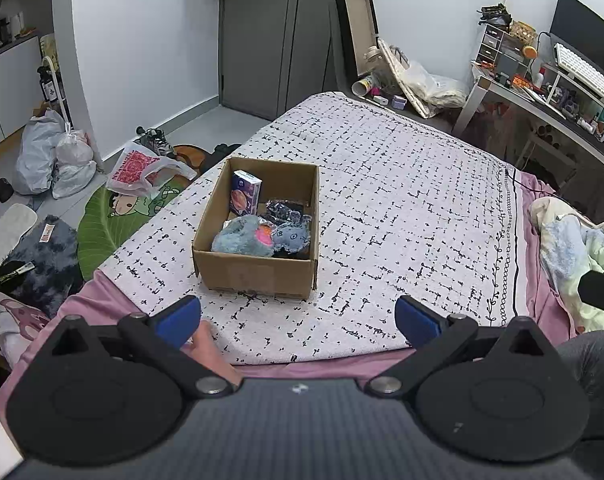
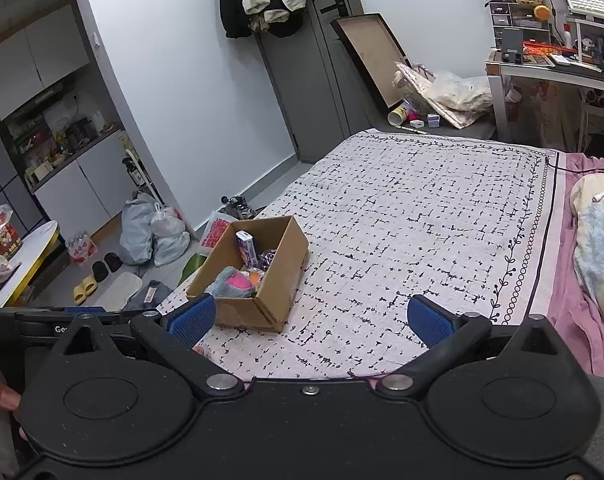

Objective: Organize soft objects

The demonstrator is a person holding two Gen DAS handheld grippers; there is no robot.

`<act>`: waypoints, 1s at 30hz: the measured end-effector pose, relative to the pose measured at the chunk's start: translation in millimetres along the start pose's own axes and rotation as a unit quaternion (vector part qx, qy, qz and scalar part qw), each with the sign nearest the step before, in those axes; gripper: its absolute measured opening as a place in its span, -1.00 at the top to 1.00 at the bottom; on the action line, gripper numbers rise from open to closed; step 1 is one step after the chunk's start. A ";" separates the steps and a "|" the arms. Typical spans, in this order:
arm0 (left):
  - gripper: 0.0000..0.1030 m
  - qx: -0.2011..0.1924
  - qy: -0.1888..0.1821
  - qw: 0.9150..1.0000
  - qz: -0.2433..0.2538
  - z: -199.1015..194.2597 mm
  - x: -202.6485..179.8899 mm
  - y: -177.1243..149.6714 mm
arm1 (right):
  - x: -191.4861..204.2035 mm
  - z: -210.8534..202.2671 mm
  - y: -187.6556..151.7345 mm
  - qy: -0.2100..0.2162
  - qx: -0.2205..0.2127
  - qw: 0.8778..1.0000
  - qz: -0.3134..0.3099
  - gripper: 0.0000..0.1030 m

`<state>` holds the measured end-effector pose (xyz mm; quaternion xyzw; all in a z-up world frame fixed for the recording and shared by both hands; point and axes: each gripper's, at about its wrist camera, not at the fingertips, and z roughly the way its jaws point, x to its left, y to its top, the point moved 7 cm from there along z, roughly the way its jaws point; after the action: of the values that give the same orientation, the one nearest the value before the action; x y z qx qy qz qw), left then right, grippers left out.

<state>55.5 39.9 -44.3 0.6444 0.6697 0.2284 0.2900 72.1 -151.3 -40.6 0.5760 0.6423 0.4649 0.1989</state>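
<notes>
With both the left gripper and right gripper empty, fingers apart short of the box, packing looks finished; next, find any leftover soft thing.

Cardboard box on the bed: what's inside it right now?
Inside the box: a blue plush with a pink patch, a grey-blue plush, a dark patterned pouch and an upright purple carton. Anything beneath them is covered.

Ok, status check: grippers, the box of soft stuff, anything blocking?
Left gripper open, empty. Right gripper open, empty. Cardboard box on the bed cover, blue plush toy and purple carton inside. Nothing between grippers and box.
</notes>
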 end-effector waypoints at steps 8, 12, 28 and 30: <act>-0.99 0.000 0.000 1.000 0.001 0.0 -0.1 0.2 | 0.4 0.4 0.1 0.000 0.000 1.000 0.000 -1.00; -0.99 0.000 -0.004 1.000 0.004 -2.1 2.4 -0.9 | 0.6 2.0 2.0 -0.001 0.002 1.000 0.003 -1.00; -0.99 -0.002 -0.008 1.000 0.012 -2.3 -3.6 3.4 | -0.7 4.5 -0.8 -0.004 0.011 1.000 -0.005 -1.00; -0.99 -0.003 -0.010 1.000 0.016 -2.3 -5.4 1.7 | -2.1 5.2 -2.2 -0.003 0.013 1.000 -0.003 -1.00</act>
<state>55.2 34.9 -41.0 0.6559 0.6560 0.2289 0.2951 75.5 -151.1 -45.5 0.5777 0.6494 0.4544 0.1950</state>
